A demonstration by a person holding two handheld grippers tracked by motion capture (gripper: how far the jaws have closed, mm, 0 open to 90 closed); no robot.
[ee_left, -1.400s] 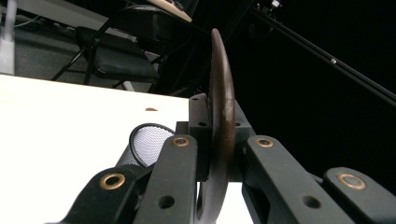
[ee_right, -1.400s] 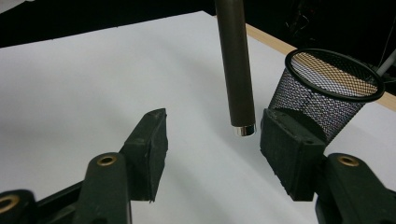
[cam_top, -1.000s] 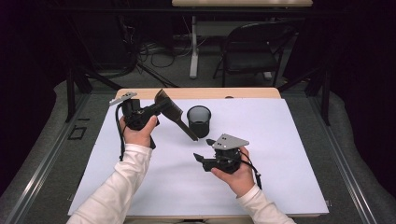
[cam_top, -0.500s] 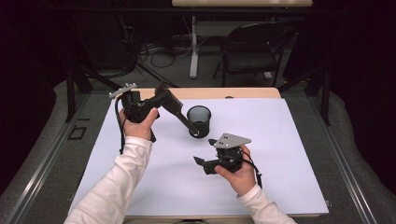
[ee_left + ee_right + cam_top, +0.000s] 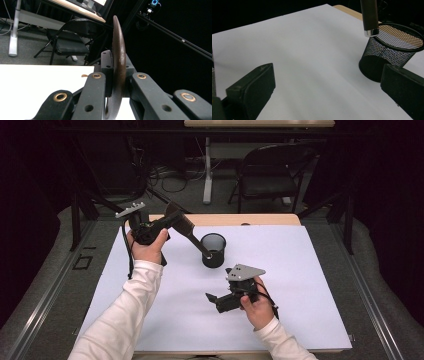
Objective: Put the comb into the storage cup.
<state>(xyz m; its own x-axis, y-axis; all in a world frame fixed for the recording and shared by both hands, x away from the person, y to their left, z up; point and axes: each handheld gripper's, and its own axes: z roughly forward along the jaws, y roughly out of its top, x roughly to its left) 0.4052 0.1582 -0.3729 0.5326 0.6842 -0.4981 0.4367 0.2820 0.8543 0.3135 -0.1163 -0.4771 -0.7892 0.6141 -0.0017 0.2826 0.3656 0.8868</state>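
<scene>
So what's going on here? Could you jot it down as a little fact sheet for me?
Setting: table with a white cover, chair behind it
Left claw: shut on a brown spatula, gripped by its blade
Spatula handle: slants down, its metal-capped tip at the cup's rim
Cup: black mesh, upright, nothing seen inside
Right claw: open, holds nothing, low over the table near the cup
Who: a person in white sleeves, one claw in each hand

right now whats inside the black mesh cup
The mesh cup looks empty: through its open top in the right gripper view only mesh wall shows. The silver-capped handle tip of the brown spatula hangs just above the rim. The cup's floor is hidden.
</scene>
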